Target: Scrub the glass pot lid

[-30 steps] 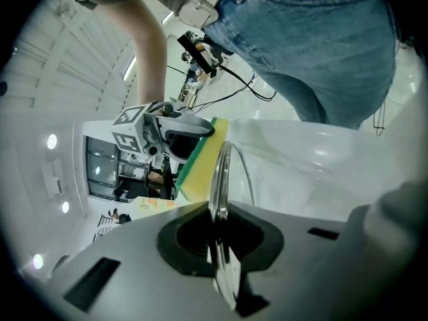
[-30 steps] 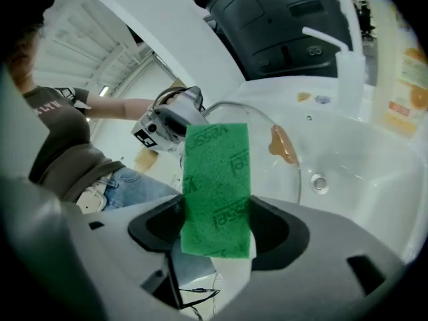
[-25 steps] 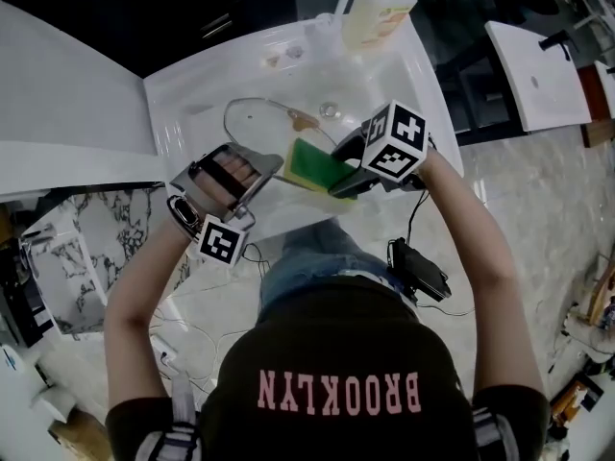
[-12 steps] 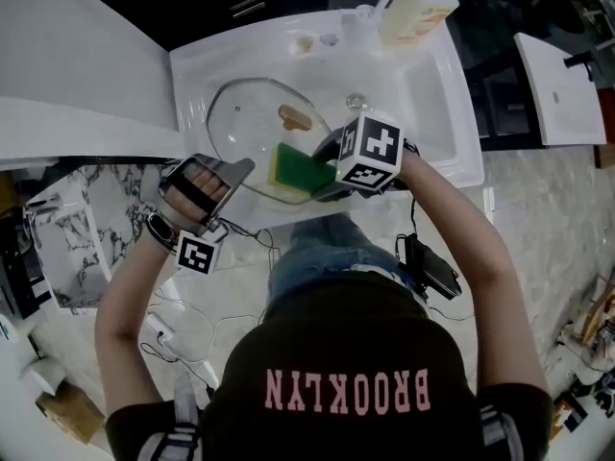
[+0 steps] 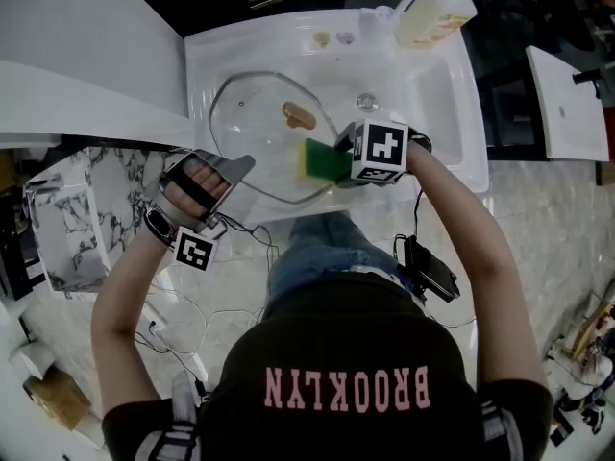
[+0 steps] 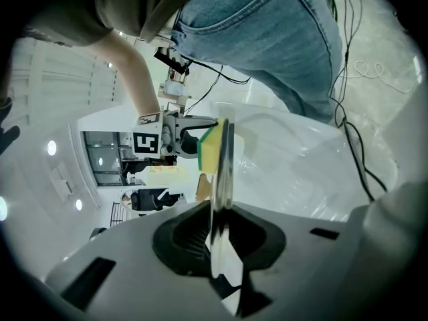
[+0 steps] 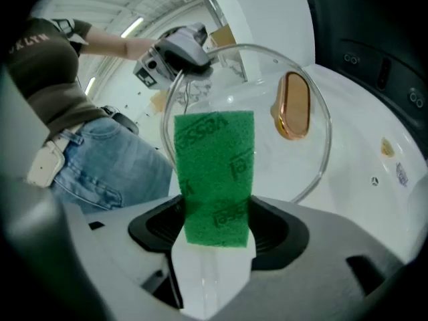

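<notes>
Over the white sink (image 5: 437,94) at upper centre, the left gripper (image 5: 233,169) pinches the glass pot lid (image 5: 255,123) by its rim; the right gripper (image 5: 338,166), jaws clamped on a green sponge (image 5: 322,159), covers the lid's lower right edge

At one sink (image 5: 432,94): one lid (image 5: 255,128) with one copper handle (image 5: 299,115), one green sponge (image 5: 322,161), one drain (image 5: 365,101). On the ledge behind, one bottle (image 5: 437,12) and two small bits, one tan (image 5: 322,38), one pale (image 5: 344,37), too small to tell. Two grippers, left gripper (image 6: 219,236) and right gripper (image 7: 215,236); two marker cubes (image 5: 384,150), one per gripper. One person.
</notes>
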{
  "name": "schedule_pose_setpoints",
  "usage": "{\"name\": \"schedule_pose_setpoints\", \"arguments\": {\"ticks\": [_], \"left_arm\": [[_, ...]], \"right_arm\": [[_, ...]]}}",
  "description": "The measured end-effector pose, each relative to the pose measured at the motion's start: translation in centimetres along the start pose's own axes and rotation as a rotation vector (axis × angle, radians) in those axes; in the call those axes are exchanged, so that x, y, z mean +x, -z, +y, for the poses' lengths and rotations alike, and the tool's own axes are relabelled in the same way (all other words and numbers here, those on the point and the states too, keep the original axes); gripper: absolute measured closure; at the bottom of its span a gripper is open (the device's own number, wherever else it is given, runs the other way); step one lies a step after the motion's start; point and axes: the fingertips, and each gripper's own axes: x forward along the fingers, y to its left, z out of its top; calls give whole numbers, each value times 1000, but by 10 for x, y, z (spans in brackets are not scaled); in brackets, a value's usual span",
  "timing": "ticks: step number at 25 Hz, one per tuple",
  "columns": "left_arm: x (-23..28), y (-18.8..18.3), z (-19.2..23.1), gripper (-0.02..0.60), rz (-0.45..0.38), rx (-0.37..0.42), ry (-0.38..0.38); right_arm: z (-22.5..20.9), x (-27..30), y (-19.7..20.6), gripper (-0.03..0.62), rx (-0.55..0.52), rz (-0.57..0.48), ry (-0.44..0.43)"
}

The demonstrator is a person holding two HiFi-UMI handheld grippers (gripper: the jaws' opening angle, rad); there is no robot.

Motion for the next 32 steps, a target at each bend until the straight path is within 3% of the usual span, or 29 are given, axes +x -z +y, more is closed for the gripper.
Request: {"name": "schedule_pose_setpoints", "arguments": {"ticks": [9,13,18,21,24,28,32], "left_arm": [[-9,-1,-4,534,24,3,15],[-9,-5,-2,532,30,-1,8],[-7,-7,1,532,44,17,5],[-6,-7,2,533,55,25,8],[-6,-7,4,534,58,36,8],[-6,-6,5,534,60,49,6],[-7,-7,4,532,63,46,8]], "right_arm": [[-26,2,13,312,94,-23,-20],[-8,-17,9,312,105,-66,-29],[20,-58,-43,312,153,-280,-46],[25,-71,-87,312,114,-332,-57],[23,-70,-128,312,28,-305,-21],[10,-57,-158,312,-59,-191,30],[10,-48,-154,312,-94,-141,-64]]}}
